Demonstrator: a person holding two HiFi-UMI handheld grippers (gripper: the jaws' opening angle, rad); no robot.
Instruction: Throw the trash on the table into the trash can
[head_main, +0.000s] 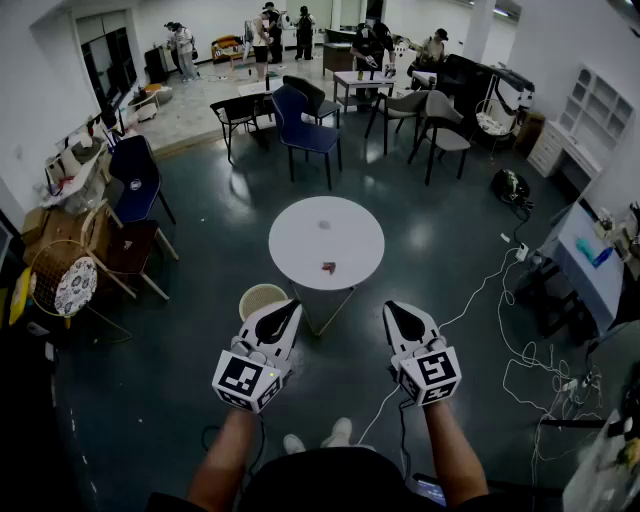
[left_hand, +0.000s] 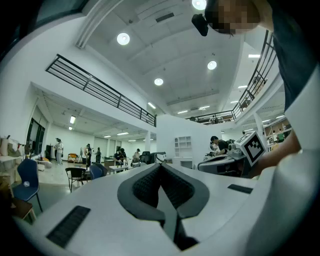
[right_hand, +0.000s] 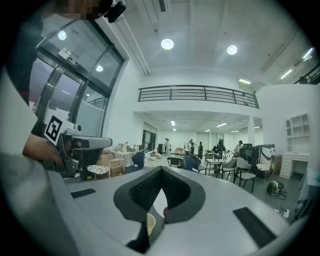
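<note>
The left claw (head_main: 289, 306) is being held level out in front of the person, its jaws pressed together with nothing between them; its own view shows the dark pads meeting along one seam. The right claw (head_main: 396, 309) is pointing slightly downward beside it, likewise closed and empty. Both are hanging over the floor (head_main: 180, 380), short of the round white tabletop (head_main: 300, 235) and touching nothing.

The trash (head_main: 328, 266), a small reddish scrap, is lying near the tabletop's near edge, roughly midway between the two claws and ahead of them. A second, paler speck (head_main: 323, 224) is sitting closer to the middle; what it is cannot be made out. The trash can (head_main: 262, 297), a cream round bin, is standing on the floor just beside the near left edge of the tabletop, close ahead of the left claw.

Judging from this, the task is only starting: this looks like the approach, with no piece picked up yet. The next move is probably calling for a step toward the tabletop, the jaws of one claw opening, likely the right, and lowering around the reddish scrap. Being small and flat, it may be needing the tips brought right down to the surface.
</note>
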